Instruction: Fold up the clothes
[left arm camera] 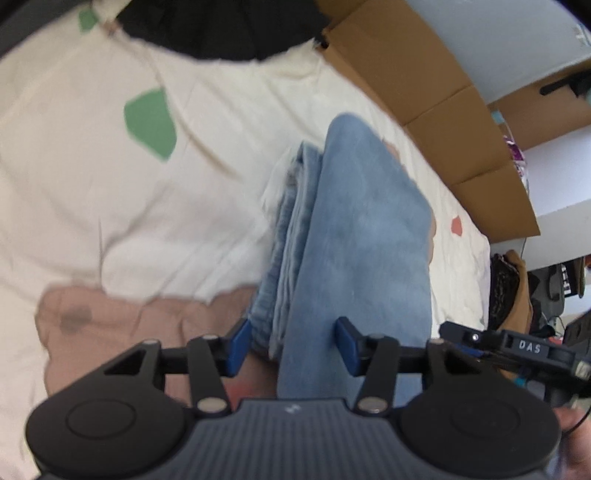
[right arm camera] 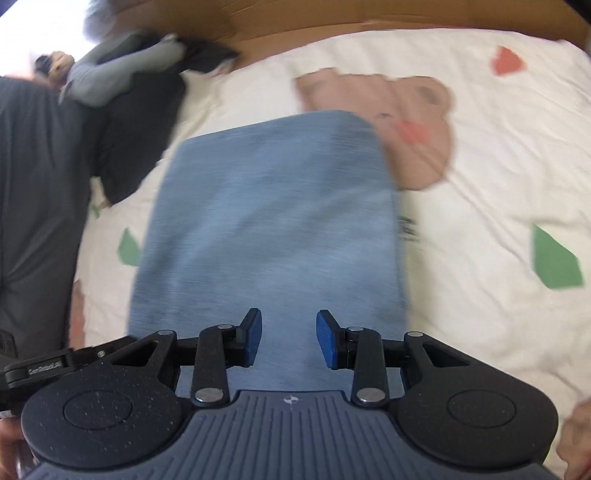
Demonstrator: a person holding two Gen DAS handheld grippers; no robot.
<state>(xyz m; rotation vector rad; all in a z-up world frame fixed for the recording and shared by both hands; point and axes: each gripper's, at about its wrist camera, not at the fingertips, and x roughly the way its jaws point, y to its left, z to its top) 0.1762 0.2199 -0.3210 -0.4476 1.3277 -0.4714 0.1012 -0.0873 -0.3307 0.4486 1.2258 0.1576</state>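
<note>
Light blue jeans [left arm camera: 354, 236] lie folded into a thick stack on a cream bedsheet [left arm camera: 110, 206] printed with green and red patches. In the left wrist view my left gripper [left arm camera: 291, 343] straddles the stack's near end. Its blue pads [left arm camera: 238, 341] stand a little off the layered edge, jaws open. In the right wrist view the same jeans [right arm camera: 269, 221] appear as a smooth blue rectangle. My right gripper [right arm camera: 289, 339] hovers over their near edge, open, with only flat denim showing below the gap.
Brown cardboard boxes [left arm camera: 417, 74] line the far side of the bed. A black garment [left arm camera: 207, 29] lies at the sheet's top; dark and grey clothes [right arm camera: 129, 110] are piled at left. A pink bear print [right arm camera: 406, 122] lies beyond the jeans. A person's dark trouser leg [right arm camera: 33, 203] stands at the left.
</note>
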